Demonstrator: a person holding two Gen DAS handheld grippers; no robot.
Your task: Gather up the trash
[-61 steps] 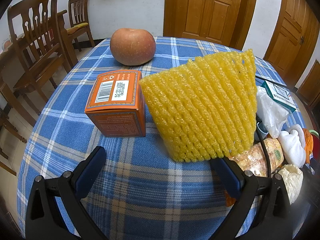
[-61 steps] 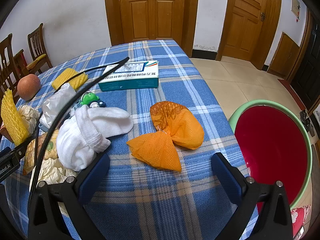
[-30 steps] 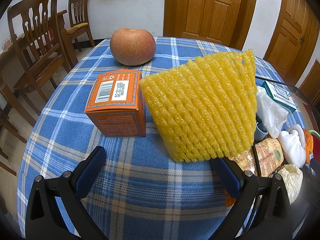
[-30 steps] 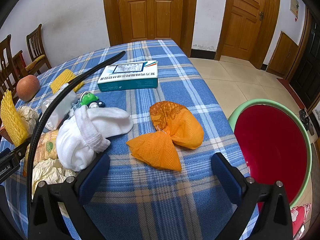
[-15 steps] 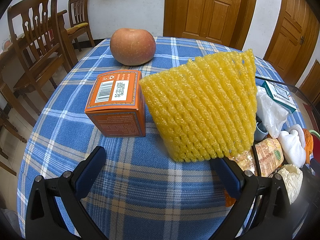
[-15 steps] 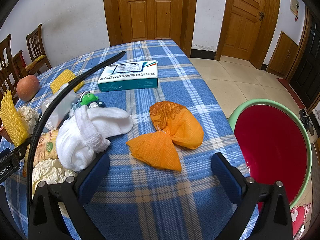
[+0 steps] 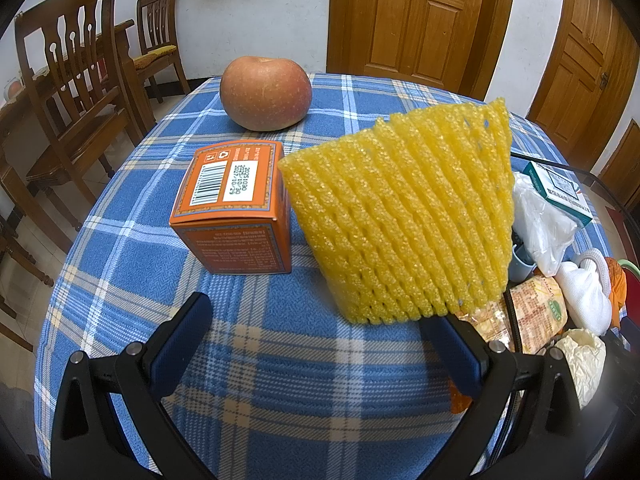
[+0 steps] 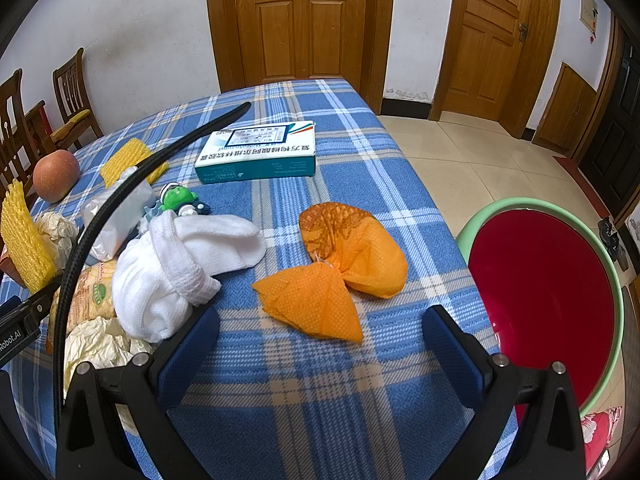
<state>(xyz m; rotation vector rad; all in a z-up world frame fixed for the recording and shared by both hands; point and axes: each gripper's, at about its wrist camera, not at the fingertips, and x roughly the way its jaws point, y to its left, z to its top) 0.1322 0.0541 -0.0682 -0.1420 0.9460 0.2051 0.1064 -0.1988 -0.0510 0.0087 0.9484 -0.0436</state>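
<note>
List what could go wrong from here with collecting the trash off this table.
1. The black cable arcs across the clutter; the right tongs reaching left could snag it.
2. The yellow foam net stands right beside the orange box; the open left tongs may nudge the box.
3. The red basin sits below the table edge, so the light orange wrapper could miss it.

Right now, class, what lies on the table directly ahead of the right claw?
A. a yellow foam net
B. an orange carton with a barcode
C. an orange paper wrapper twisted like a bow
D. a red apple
C: the orange wrapper lies ahead of the open right claw, with the apple far off to its left.
</note>
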